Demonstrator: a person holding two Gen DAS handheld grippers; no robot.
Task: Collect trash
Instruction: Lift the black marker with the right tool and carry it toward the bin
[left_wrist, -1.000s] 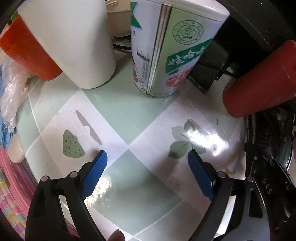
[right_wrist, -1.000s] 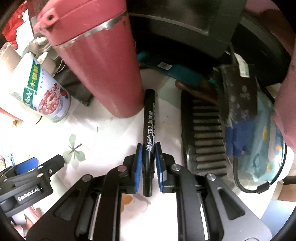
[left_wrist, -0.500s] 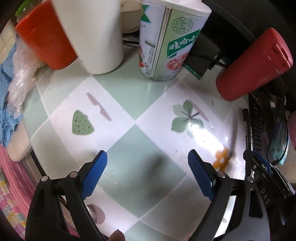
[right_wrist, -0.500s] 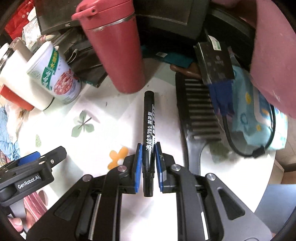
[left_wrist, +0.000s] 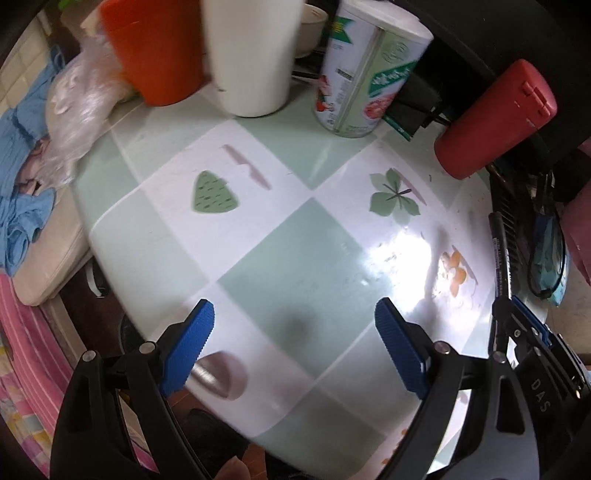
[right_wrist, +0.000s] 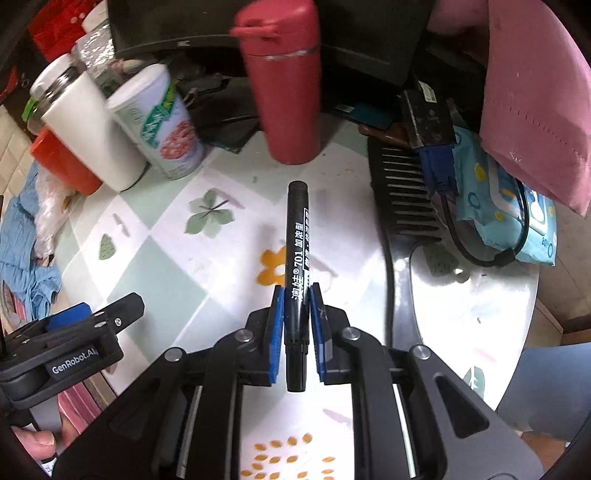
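Observation:
My right gripper is shut on a black marker pen and holds it above the round table, pen pointing forward. The pen also shows in the left wrist view, clamped in the right gripper at the right edge. My left gripper is open and empty above the table's near part. It shows in the right wrist view at the lower left.
At the table's back stand an orange cup, a white cup, a green-white can and a red flask. A black comb, a blue tissue pack and pink cloth lie right. Clear plastic lies left.
Both grippers have pulled back and up from the table, so more of it shows. The right gripper keeps the marker. The left stays open.

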